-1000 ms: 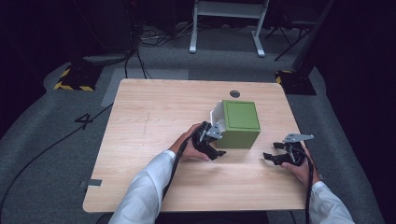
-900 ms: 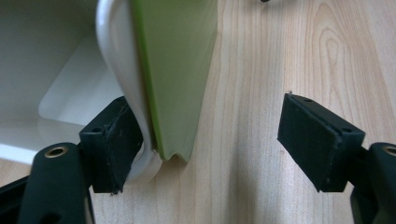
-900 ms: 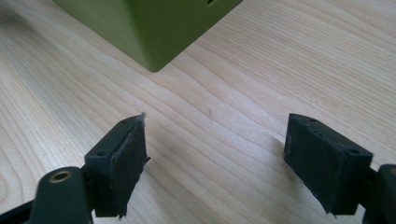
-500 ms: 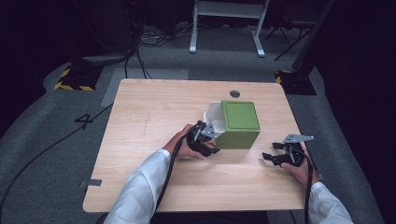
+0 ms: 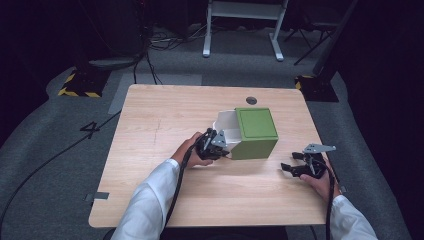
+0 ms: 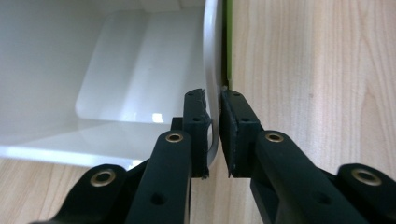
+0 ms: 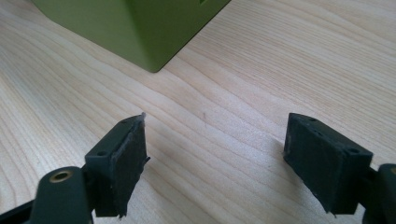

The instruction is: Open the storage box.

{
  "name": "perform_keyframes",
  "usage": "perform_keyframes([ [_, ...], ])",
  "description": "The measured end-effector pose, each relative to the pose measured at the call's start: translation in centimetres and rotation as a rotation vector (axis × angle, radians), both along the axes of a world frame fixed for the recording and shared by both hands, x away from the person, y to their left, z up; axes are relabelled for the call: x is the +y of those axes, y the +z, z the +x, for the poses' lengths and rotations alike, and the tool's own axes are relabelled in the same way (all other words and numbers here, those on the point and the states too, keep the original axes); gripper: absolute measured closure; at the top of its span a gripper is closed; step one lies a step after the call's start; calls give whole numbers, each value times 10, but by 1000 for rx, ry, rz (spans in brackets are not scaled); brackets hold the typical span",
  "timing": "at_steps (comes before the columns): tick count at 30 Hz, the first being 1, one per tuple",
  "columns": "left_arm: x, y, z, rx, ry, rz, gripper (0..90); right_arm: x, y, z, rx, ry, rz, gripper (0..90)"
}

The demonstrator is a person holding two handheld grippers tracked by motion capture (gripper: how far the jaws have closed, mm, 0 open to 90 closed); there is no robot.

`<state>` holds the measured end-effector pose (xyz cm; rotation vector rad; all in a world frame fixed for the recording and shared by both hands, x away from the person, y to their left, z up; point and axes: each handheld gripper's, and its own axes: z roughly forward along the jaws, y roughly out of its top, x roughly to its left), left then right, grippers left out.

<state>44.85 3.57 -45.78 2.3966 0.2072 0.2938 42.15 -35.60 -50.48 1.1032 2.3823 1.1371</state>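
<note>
Box [image 5: 256, 134], green outside and white inside, lies on its side on the bench [image 5: 165, 115], right of the middle and nearer the far edge than the near one. Its white opening [image 5: 226, 131] faces the left edge. My left tool [image 5: 223, 150] sits at the near left corner of that opening. Its jaws have just been closing, and in the left gripper view they now stand clamped on the thin white wall [image 6: 212, 93] of the box, one pad [image 6: 196, 121] inside the opening and the other pad [image 6: 236, 126] on the outside, both pressing the rim. My left hand [image 5: 192, 150] rests on the bench just behind it.

My right tool [image 5: 292, 167] hovers low near the right edge of the bench, right of the box and apart from it. Its jaws stand wide apart with bare wood between them. In the right gripper view a green corner [image 7: 152, 60] of the box shows ahead, not touched.
</note>
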Motion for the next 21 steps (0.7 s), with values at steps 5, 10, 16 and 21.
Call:
perform_keyframes([
  [5, 5, 1, 0, 7, -36, 10, 841, 0, 0, 0, 1, -1, 3, 215],
  [10, 17, 0, -3, 25, -41, 0, 857, -1, 0, 0, 5, -4, 11, 215],
  [16, 32, -1, -8, 28, -25, -14, 859, -2, 0, 0, 6, -6, 13, 215],
  [21, 38, -1, -10, 22, -22, -20, 859, -1, 0, 0, 5, -7, 12, 215],
])
